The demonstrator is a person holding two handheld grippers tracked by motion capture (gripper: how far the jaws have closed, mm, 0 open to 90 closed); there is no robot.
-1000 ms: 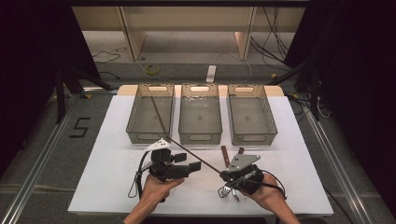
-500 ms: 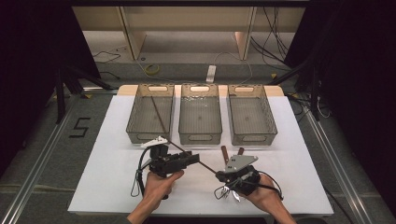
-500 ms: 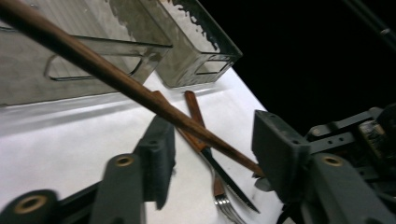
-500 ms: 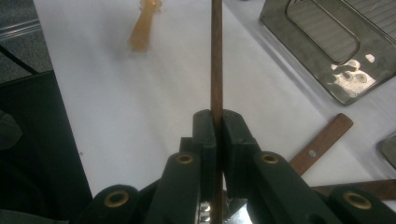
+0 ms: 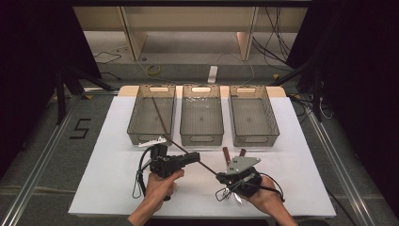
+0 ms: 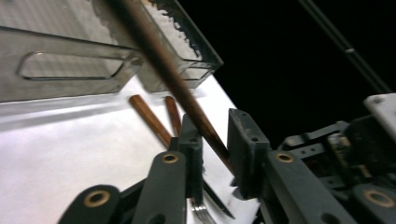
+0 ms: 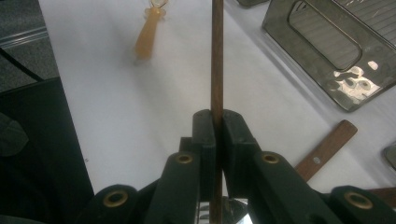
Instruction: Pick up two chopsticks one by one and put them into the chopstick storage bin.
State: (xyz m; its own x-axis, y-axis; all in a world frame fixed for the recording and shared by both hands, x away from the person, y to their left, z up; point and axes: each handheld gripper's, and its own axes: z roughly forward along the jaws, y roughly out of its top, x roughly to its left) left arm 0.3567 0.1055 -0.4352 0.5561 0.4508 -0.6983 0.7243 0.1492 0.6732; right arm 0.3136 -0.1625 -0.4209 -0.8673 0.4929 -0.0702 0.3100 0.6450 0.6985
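Observation:
A long thin brown stick slants from over the left bin down to my right gripper, which is shut on its lower end. In the right gripper view the stick runs straight up from between the closed jaws of the right gripper. My left gripper points right, open, at the stick's middle. In the left gripper view the stick passes through the gap of the left gripper and lies near the right-hand jaw.
Three grey see-through bins stand in a row at the back, with the middle bin and right bin beside the left one. Two wooden cutlery handles lie by the right gripper. A pale plastic utensil lies before the left bin.
My left gripper has moved up and slightly right, so its jaws now stand on either side of the stick. The right gripper and stick have barely shifted.

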